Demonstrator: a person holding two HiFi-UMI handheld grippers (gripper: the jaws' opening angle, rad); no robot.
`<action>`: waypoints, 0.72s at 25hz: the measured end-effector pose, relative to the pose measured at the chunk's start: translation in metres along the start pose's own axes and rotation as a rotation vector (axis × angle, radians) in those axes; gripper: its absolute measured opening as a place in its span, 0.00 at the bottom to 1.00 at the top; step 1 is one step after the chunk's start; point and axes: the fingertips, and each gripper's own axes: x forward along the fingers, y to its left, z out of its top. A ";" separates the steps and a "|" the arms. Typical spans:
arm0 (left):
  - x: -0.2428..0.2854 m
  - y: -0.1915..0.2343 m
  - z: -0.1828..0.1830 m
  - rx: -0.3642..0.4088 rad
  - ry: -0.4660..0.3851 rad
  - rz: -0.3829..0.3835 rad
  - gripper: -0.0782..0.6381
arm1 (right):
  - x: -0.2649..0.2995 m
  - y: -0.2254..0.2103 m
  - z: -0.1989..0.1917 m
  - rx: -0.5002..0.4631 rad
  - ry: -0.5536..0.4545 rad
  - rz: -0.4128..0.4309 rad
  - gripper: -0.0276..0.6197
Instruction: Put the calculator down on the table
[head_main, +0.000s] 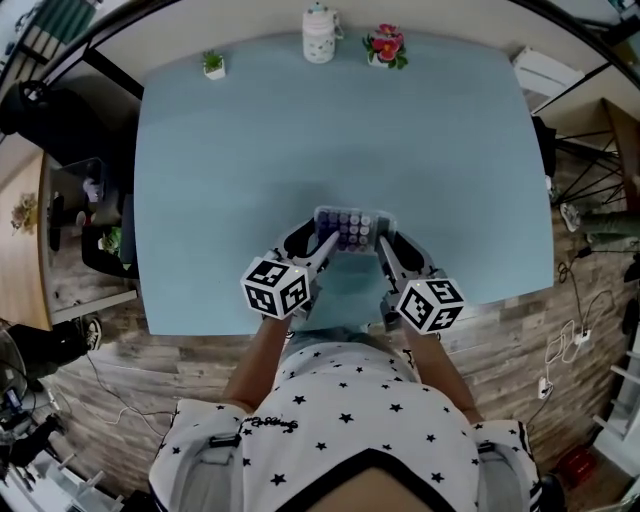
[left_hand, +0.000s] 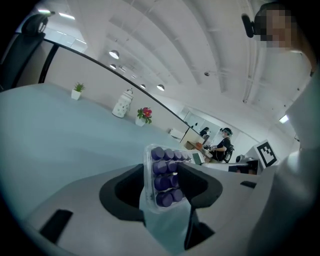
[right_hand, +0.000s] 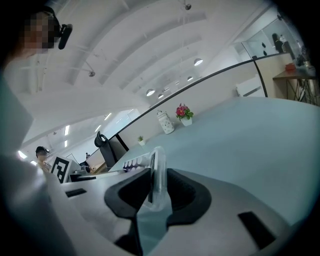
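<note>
A calculator (head_main: 352, 228) with purple keys and a clear casing hangs just over the near part of the light blue table (head_main: 220, 200). Both grippers are shut on it. My left gripper (head_main: 326, 240) pinches its left end; in the left gripper view the calculator (left_hand: 164, 177) stands face-on between the dark pads (left_hand: 197, 186) of that gripper (left_hand: 162, 195). My right gripper (head_main: 380, 244) pinches the right end. In the right gripper view the calculator (right_hand: 156, 175) shows edge-on, with the gripper (right_hand: 157, 192) clamped on either side of it.
Along the table's far edge stand a small green plant (head_main: 213, 65), a white jar (head_main: 320, 35) and a pot of pink flowers (head_main: 385, 45). The table's near edge runs just below the grippers. An office chair and clutter sit off the left side.
</note>
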 end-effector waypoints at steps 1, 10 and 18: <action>0.002 0.003 -0.002 -0.007 0.007 0.002 0.41 | 0.003 -0.001 -0.002 0.002 0.010 -0.002 0.19; 0.013 0.026 -0.018 -0.041 0.072 0.022 0.41 | 0.025 -0.012 -0.018 0.009 0.088 -0.024 0.20; 0.019 0.033 -0.024 -0.010 0.116 0.037 0.41 | 0.035 -0.020 -0.030 0.022 0.121 -0.045 0.21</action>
